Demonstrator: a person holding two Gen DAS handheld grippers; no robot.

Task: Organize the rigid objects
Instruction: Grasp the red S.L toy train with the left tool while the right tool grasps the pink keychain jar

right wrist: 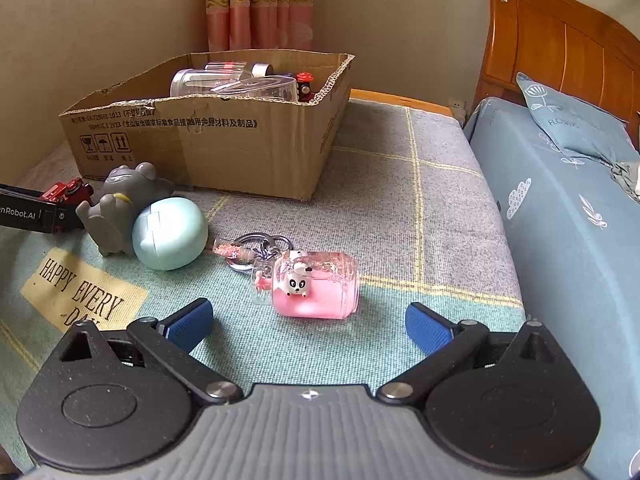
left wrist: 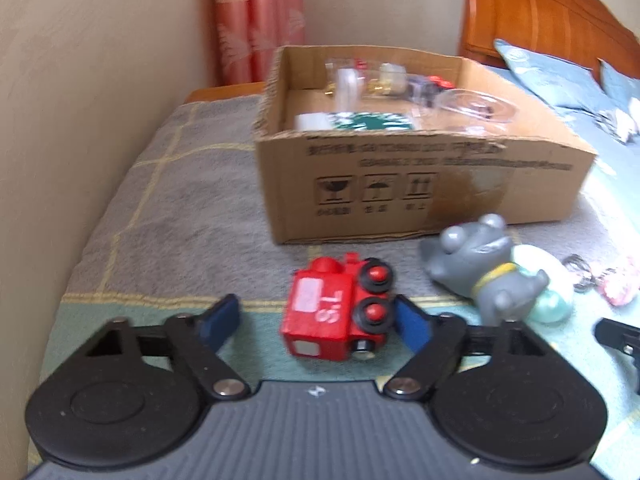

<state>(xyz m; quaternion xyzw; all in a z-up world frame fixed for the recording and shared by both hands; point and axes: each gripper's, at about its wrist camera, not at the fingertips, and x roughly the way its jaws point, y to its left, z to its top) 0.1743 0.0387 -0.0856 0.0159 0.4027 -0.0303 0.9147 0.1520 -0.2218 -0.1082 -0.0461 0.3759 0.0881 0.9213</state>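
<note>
A red toy train (left wrist: 338, 312) lies on its side on the blanket, between the open fingers of my left gripper (left wrist: 316, 322), nearer the right pad. It also shows in the right wrist view (right wrist: 66, 191). A grey animal figure (left wrist: 482, 266) lies to its right against a pale green egg-shaped case (right wrist: 170, 233). A pink liquid-filled keychain bottle (right wrist: 314, 284) lies just ahead of my open, empty right gripper (right wrist: 308, 322). An open cardboard box (left wrist: 420, 184) holding clear jars and small items stands behind the toys.
The bed is covered by a grey and green checked blanket (right wrist: 400, 208). A wall runs along the left. A blue quilt (right wrist: 560, 220), a pillow and a wooden headboard (right wrist: 560, 40) are on the right. Pink curtains (left wrist: 256, 20) hang behind the box.
</note>
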